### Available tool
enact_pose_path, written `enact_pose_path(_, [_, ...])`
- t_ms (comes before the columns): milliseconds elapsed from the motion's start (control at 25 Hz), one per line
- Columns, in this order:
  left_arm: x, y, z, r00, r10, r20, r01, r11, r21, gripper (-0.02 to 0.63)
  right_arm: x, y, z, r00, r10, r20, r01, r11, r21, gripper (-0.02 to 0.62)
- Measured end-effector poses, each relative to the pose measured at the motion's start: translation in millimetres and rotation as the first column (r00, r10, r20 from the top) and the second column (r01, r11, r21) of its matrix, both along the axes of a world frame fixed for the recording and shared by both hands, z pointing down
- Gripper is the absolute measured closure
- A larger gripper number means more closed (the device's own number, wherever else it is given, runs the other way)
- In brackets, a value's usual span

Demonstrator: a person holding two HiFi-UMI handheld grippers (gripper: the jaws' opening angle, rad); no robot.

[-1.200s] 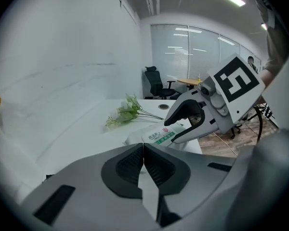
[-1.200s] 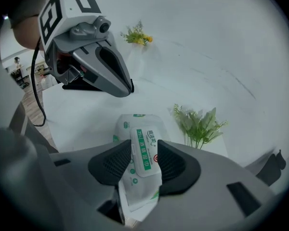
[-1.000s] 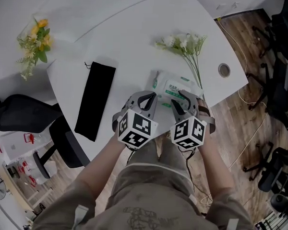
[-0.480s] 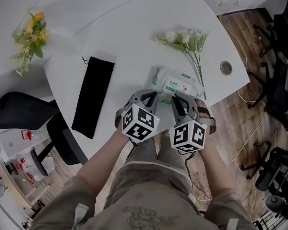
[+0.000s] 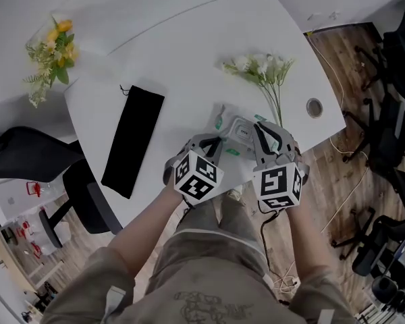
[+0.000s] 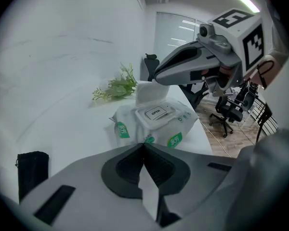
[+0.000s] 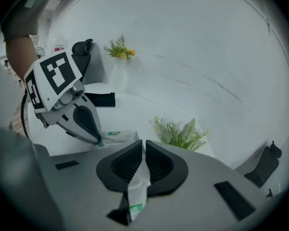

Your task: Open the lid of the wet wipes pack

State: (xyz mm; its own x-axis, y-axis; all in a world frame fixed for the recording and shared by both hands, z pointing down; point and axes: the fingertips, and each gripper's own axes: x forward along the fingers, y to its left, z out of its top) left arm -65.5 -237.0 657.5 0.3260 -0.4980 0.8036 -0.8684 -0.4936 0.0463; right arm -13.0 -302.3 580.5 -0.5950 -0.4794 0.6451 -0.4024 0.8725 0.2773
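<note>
The white wet wipes pack (image 5: pixel 237 135) lies at the table's near edge, its lid (image 6: pixel 156 112) marked OPEN still flat. My left gripper (image 5: pixel 214 142) is shut on the pack's near end, a white sliver of wrapper showing between its jaws (image 6: pixel 143 144). My right gripper (image 5: pixel 258 128) is closing, its jaws pinching the wrapper's other end (image 7: pixel 144 142), with a green-labelled fold hanging below. In the left gripper view, that end of the pack (image 6: pixel 149 91) stands lifted up to the right gripper (image 6: pixel 155 77).
A black pouch (image 5: pixel 131 140) lies left of the pack. White flowers (image 5: pixel 263 66) lie just beyond it, yellow flowers (image 5: pixel 50 52) at the far left. A cable hole (image 5: pixel 314 107) sits near the table's right edge. Office chairs (image 5: pixel 391 113) stand on the floor to the right.
The right gripper's jaws have shut on the pack's end and it has risen and shifted right, lifting that end. The left gripper has sunk a little onto the near end.
</note>
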Motion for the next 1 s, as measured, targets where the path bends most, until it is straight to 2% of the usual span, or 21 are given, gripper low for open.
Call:
enact_pose_path(160, [0, 0, 0, 1.0, -0.011, -0.016, 0.011, 1.0, -0.001, 0.588, 1, -20, 5, 0.999, 0.022, -0.033, -0.019, 0.996, 0.084, 0.549])
enact_pose_path(320, [1, -1, 0, 1.0, -0.009, -0.014, 0.009, 1.0, 0.009, 0.589, 4, -37, 14, 0.998, 0.062, -0.021, -0.06, 0.995, 0.083, 0.541])
enact_pose_path(560, [0, 0, 0, 1.0, -0.005, -0.02, 0.005, 1.0, 0.013, 0.588, 16, -54, 46, 0.993, 0.109, -0.045, -0.111, 0.993, -0.044, 0.538])
enact_pose_path(720, [-1, -1, 0, 1.0, -0.009, -0.029, 0.009, 1.0, 0.009, 0.588, 22, -54, 61, 0.988, 0.156, -0.014, -0.156, 0.975, -0.161, 0.54])
enact_pose_path(1000, [-5, -1, -7, 0.997, -0.039, -0.062, 0.039, 0.999, -0.006, 0.589, 25, -49, 50, 0.983, 0.182, 0.02, -0.174, 0.962, -0.208, 0.552])
